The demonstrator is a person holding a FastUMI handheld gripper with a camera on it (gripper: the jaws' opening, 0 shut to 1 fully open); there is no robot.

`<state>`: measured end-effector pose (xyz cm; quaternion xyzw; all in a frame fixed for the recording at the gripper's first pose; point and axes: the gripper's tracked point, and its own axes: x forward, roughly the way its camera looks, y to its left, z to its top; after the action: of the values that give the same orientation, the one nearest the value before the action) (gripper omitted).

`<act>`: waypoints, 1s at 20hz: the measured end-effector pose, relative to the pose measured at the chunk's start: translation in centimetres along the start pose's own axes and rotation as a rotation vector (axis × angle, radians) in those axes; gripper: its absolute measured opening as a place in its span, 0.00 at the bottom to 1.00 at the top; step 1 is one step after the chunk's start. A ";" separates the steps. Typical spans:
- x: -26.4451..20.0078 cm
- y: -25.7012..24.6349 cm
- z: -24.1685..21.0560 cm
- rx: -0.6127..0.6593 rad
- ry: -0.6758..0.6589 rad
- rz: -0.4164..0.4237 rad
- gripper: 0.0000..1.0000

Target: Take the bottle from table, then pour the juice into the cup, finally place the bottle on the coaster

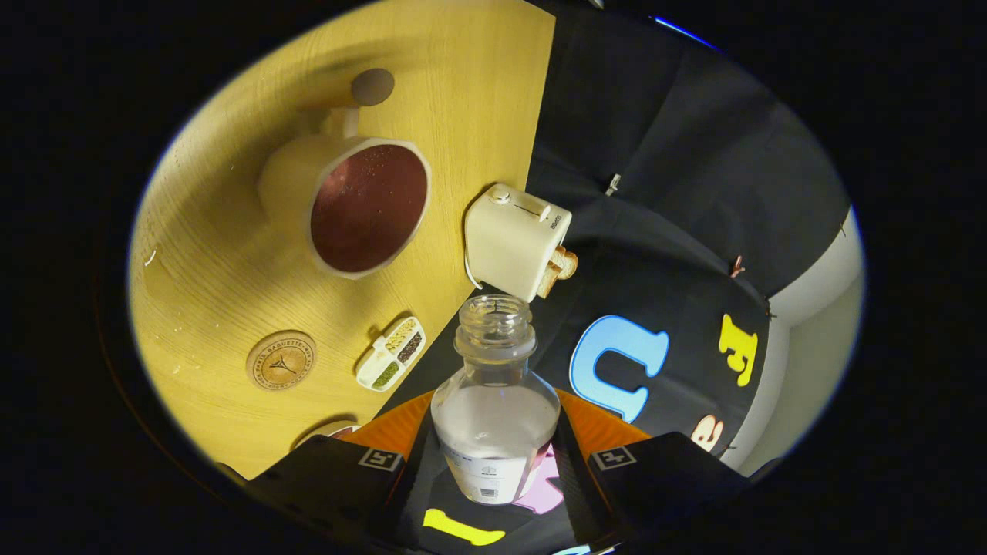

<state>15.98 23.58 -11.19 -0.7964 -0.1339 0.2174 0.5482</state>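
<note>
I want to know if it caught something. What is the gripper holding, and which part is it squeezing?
The gripper holds the clear, uncapped bottle. Its two fingers press on the bottle's lower body, one on each side, with the neck sticking out ahead of them.

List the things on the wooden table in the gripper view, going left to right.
Round coaster → cup → divided seasoning box → toaster. The bottle, clamped between the gripper jaws, is held off the table.

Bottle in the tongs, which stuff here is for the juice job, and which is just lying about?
For the job: bottle, held between the tongs, cap off; cup; round coaster.
Lying about: toaster with bread in it; small divided box; small round disc beyond the cup.
</note>
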 end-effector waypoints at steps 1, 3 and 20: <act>-0.2 0.3 -0.2 0.033 0.012 0.007 0.74; -0.5 0.6 -0.7 0.129 0.040 0.023 0.74; -3.8 -3.9 -8.8 1.382 0.170 0.115 0.74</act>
<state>17.07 16.11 -4.11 -0.2850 0.1207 0.2184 0.9255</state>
